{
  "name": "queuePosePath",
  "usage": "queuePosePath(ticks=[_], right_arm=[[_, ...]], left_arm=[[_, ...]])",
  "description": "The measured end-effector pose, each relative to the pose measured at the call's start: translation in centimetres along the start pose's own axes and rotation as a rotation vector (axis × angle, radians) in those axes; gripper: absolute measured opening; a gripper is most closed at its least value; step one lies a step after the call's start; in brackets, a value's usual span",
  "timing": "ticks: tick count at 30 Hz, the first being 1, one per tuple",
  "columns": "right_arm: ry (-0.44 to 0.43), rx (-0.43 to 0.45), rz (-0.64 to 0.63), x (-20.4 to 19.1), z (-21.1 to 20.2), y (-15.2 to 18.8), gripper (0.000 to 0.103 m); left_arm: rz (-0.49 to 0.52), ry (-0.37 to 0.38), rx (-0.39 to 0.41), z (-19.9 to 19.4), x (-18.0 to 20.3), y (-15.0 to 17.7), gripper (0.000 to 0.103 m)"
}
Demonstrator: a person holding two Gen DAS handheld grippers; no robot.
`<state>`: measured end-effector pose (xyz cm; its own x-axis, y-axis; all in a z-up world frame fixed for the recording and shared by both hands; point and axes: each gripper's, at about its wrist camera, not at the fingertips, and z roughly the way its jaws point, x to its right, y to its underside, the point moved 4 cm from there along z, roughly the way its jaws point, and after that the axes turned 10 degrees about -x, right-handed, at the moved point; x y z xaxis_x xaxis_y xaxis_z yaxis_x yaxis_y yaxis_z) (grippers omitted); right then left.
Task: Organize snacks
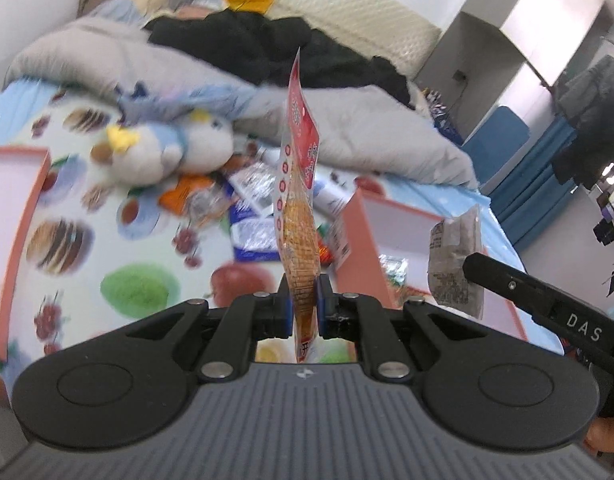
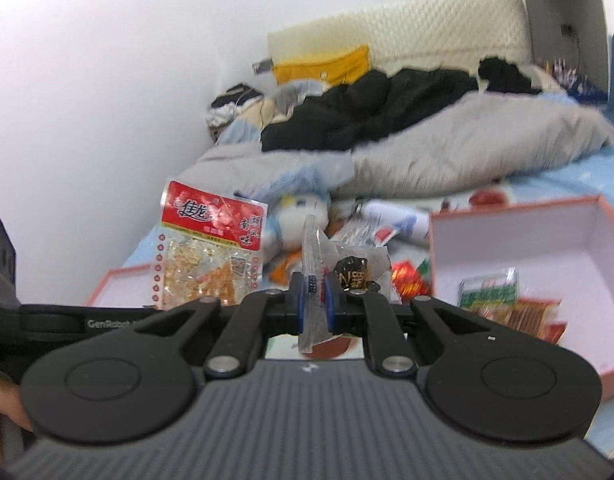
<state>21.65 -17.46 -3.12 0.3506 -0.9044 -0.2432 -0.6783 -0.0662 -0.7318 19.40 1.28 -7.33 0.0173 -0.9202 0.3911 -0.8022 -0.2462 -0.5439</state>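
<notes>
While loose snacks point(image 1: 247, 216) lie scattered on the fruit-print bedsheet point(image 1: 147, 288) beside a plush toy point(image 1: 167, 148), the left gripper point(image 1: 305, 304) pinches a red-topped packet point(image 1: 301, 216) of orange strips, held upright above the bed — jaws closed tight on its lower edge. The right gripper point(image 2: 318, 296) clamps a small clear wrapper point(image 2: 313, 248), near a pink box point(image 2: 519, 232) already holding packets.

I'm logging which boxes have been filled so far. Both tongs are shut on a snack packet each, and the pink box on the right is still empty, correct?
Not quite: the pink box is not empty. The right wrist view shows packets already lying inside it. The rest holds: the left tongs are shut on the red-topped snack packet, and the right tongs on a clear snack packet.
</notes>
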Motion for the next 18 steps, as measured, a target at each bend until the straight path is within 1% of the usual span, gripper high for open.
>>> queuePosePath(ticks=[4, 9, 10, 12, 15, 16, 18], right_arm=[[0.013, 0.038, -0.002, 0.9, -1.1, -1.5, 0.014], [0.051, 0.074, 0.001, 2.6, -1.7, -2.5, 0.013], [0.06, 0.078, 0.005, 3.1, -1.8, -2.7, 0.013], [0.076, 0.09, 0.012, 4.1, -2.1, -2.9, 0.006], [0.123, 0.1, 0.011, 5.8, -2.1, -3.1, 0.006], [0.134, 0.095, 0.021, 6.6, -1.8, -3.1, 0.004], [0.138, 0.086, 0.049, 8.1, -1.6, -2.9, 0.004]], left_arm=[[0.031, 0.019, 0.016, -0.4, 2.3, -1.4, 0.012], [0.075, 0.051, 0.012, 0.5, 5.4, -3.2, 0.012], [0.084, 0.057, 0.008, 0.9, 6.0, -3.4, 0.012], [0.107, 0.066, -0.002, 1.8, 7.3, -3.9, 0.012], [0.138, 0.086, -0.03, 3.8, 9.3, -4.5, 0.012], [0.145, 0.085, -0.045, 4.6, 9.8, -4.6, 0.012], [0.167, 0.088, -0.071, 6.2, 11.2, -4.6, 0.013]])
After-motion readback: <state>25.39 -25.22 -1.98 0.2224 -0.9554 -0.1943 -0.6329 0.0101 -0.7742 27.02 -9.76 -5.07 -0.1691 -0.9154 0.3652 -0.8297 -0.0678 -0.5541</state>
